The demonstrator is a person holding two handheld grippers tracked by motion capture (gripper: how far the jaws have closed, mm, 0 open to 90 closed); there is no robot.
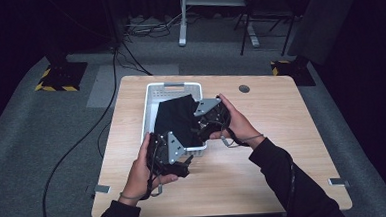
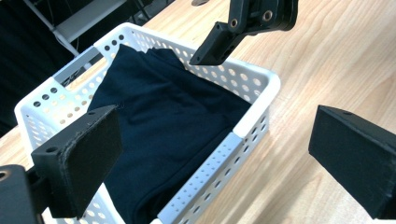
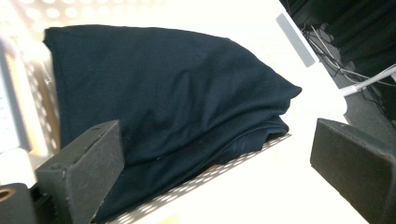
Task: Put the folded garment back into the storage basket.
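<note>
Your 2 grippers — left gripper [image 2: 212,154], right gripper [image 3: 215,168] — gape wide, empty; pinch the soft, light dark cloth [image 3: 159,88] at its lower-right folded corner in the right gripper view.

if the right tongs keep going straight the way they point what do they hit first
Most likely the folded dark cloth in the white perforated basket. The right tongs stand open, aimed at the cloth's near edge; depth is unclear, so the basket rim could come first.

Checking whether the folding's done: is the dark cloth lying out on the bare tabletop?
No, the dark cloth lies folded inside the white basket, not on the table.
</note>
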